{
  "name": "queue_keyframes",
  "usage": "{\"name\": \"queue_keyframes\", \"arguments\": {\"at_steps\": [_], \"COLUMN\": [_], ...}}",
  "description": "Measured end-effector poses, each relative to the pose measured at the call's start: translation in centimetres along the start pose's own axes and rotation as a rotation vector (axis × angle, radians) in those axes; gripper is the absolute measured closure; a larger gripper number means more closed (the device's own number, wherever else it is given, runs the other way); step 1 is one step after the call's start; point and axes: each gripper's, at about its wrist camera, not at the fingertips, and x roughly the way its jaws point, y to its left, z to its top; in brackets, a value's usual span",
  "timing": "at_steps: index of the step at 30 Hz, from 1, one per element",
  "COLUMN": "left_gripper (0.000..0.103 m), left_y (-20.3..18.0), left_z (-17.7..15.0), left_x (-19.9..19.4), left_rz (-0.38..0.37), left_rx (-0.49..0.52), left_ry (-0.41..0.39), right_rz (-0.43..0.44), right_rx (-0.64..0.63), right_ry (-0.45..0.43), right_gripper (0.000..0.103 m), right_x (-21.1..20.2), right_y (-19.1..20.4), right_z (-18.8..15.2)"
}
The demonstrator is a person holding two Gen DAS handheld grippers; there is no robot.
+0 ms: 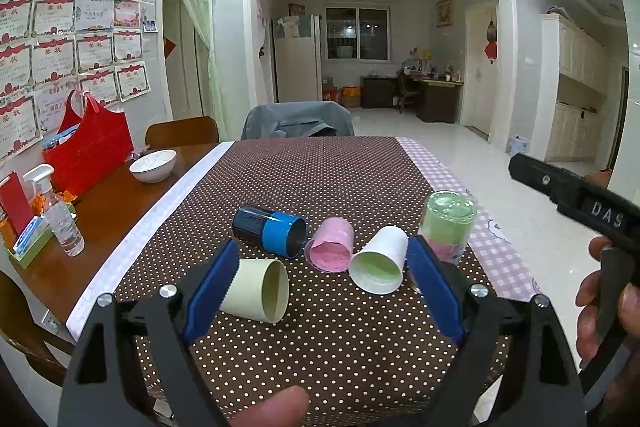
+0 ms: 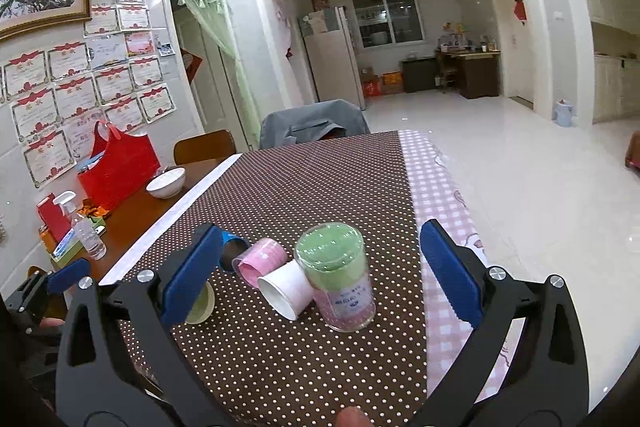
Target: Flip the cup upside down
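Observation:
Several cups sit on a brown dotted cloth [image 1: 320,179]. A pale yellow cup [image 1: 258,289], a blue-and-black cup [image 1: 270,230], a pink cup [image 1: 330,245] and a white cup with green inside [image 1: 380,261] lie on their sides. A clear cup holding green and pink inserts [image 1: 448,227] stands upside down at the right. My left gripper [image 1: 322,277] is open above the lying cups, its left pad beside the yellow cup. My right gripper [image 2: 320,271] is open, hovering around the upside-down clear cup [image 2: 340,275]; the white cup [image 2: 286,289] and pink cup [image 2: 260,263] lie beside it.
To the left on the wooden table [image 1: 112,203] stand a white bowl [image 1: 153,165], a red bag [image 1: 90,151] and a spray bottle [image 1: 60,215]. A chair with a grey jacket [image 1: 298,121] stands at the far end. A pink checked cloth [image 1: 472,223] marks the right table edge.

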Motion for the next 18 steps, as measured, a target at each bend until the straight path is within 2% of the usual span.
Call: {"name": "queue_keyframes", "arguments": {"at_steps": [18], "left_gripper": [0.019], "left_y": [0.1], "left_z": [0.2], "left_x": [-2.3], "left_rz": [0.016], "left_rx": [-0.005], "left_ry": [-0.022], "right_rz": [-0.014], "right_rx": [-0.086], "right_ry": [-0.014], "right_gripper": [0.006], "right_x": [-1.4], "right_y": [3.1], "right_z": [-1.4]}}
